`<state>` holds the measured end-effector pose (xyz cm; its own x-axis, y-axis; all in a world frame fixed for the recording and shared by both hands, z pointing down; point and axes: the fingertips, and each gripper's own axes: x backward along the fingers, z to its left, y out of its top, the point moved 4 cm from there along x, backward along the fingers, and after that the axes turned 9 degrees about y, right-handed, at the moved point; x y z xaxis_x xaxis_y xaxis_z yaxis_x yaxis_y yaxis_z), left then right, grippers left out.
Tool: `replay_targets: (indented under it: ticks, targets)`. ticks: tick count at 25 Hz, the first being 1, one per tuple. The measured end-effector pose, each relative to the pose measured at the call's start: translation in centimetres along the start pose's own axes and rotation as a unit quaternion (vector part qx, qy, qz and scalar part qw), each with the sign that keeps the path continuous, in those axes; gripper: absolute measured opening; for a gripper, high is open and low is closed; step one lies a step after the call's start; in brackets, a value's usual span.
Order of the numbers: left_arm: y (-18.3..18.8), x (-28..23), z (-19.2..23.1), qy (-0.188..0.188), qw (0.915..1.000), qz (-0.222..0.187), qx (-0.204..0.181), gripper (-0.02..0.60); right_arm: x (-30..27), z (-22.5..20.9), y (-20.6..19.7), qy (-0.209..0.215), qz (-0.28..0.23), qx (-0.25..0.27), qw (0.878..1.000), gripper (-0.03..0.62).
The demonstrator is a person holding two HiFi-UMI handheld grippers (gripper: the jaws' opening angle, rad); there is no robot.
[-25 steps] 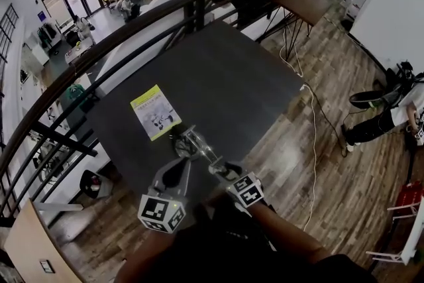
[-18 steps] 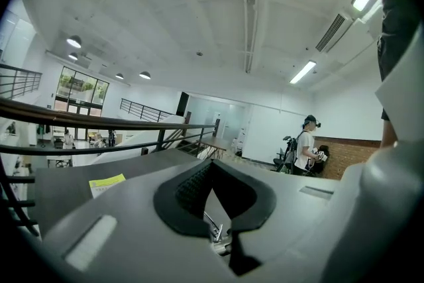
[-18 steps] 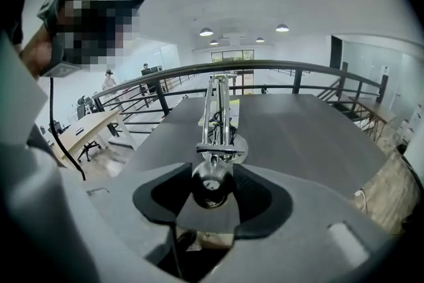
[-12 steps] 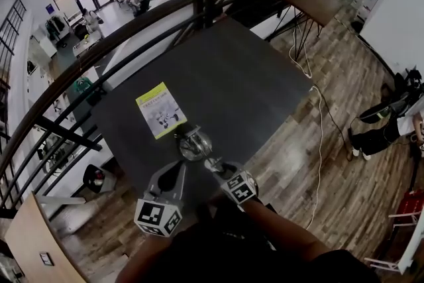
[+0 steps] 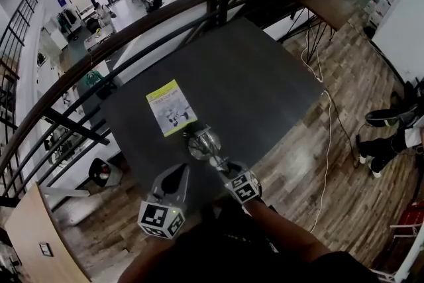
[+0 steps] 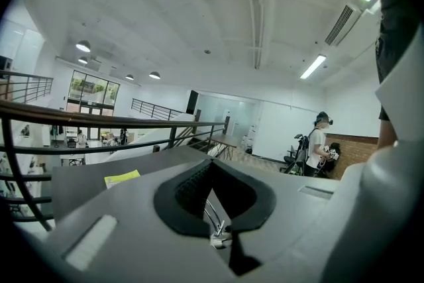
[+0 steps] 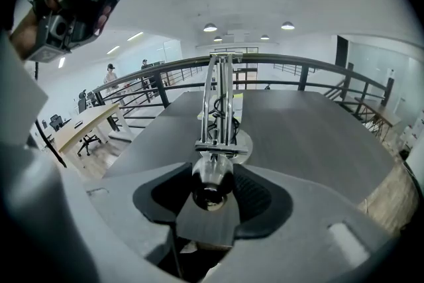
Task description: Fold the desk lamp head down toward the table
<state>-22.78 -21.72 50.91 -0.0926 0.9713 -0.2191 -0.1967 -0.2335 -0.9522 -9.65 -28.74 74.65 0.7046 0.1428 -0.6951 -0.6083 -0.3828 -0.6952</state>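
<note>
A chrome desk lamp (image 5: 202, 142) stands near the front of the dark table (image 5: 252, 89). In the right gripper view its twin-rod arm (image 7: 218, 96) rises from the round base (image 7: 242, 141). The bell-shaped lamp head (image 7: 212, 179) sits between the black pads of my right gripper (image 7: 212, 194), which grips it from both sides. My right gripper (image 5: 225, 169) is just below the lamp in the head view. My left gripper (image 5: 180, 172) hovers to the lamp's left, holding nothing. Its jaws (image 6: 213, 172) meet at the tips, and a bit of chrome shows through the sliver between them.
A yellow booklet (image 5: 171, 116) lies on the table behind and left of the lamp. A dark railing (image 5: 165, 6) runs along the table's far side. A white cable (image 5: 328, 142) trails on the wood floor to the right, near a person's legs (image 5: 391, 136).
My right gripper has sunk a little with the lamp head in it. The left gripper has barely shifted. The head camera has moved, so the table sits slightly further right in the view.
</note>
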Motion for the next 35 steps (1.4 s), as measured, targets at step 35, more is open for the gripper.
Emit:
replay_targets:
  ticks: [35]
  targets:
    - [2.8, 1.1, -6.7, -0.164, 0.984, -0.069, 0.006, 0.0, 20.0, 8.8, 15.1, -0.049, -0.317, 0.031, 0.947, 0.003]
